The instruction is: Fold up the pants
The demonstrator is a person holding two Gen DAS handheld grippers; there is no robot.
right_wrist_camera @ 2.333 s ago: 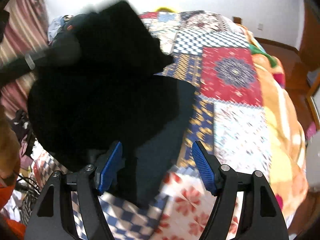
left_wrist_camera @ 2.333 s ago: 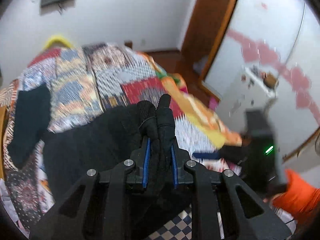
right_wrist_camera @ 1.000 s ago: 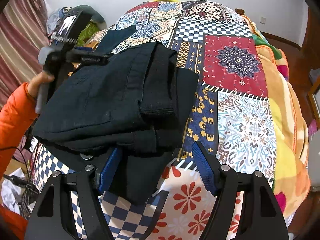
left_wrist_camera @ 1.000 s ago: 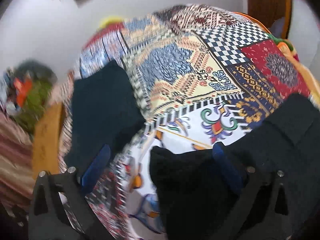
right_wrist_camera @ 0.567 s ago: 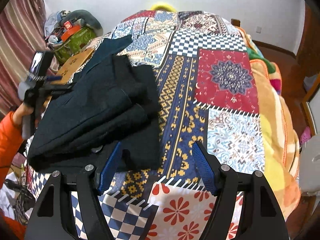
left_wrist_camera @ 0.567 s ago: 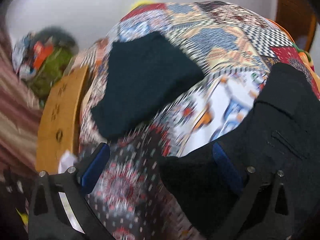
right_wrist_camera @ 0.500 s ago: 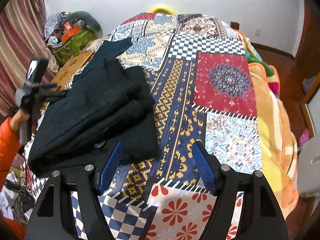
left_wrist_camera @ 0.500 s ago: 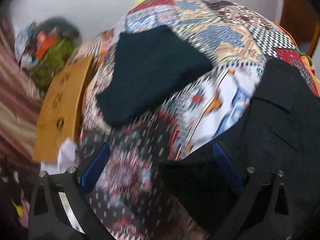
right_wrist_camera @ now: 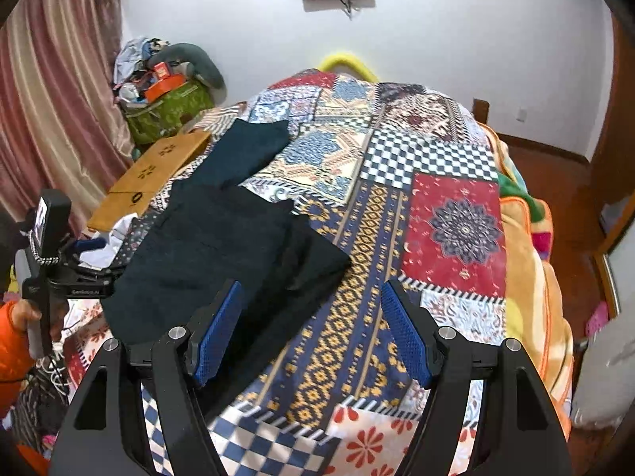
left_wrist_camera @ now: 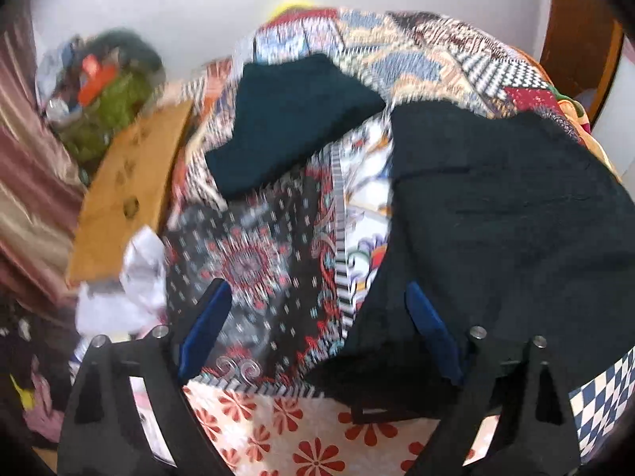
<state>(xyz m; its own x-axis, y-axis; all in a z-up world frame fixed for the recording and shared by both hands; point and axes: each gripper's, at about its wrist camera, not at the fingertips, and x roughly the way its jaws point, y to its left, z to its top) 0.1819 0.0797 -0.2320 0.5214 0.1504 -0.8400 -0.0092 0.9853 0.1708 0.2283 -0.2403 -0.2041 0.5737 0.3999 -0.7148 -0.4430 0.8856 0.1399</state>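
The black pants lie folded on the patchwork bedspread near its left front corner; they also show in the left wrist view. A second dark folded garment lies behind them, and in the left wrist view too. My left gripper is open and empty, at the pants' left edge; it shows in the right wrist view beside the bed. My right gripper is open and empty, above the pants' near right corner.
A wooden board lies along the bed's left side, with white cloth by it. A green bag with clutter stands by the pink curtain. A wooden door is at the right.
My left gripper let go of the pants and moved left off the bed's edge. My right gripper pulled back. The pants now lie folded and flat.
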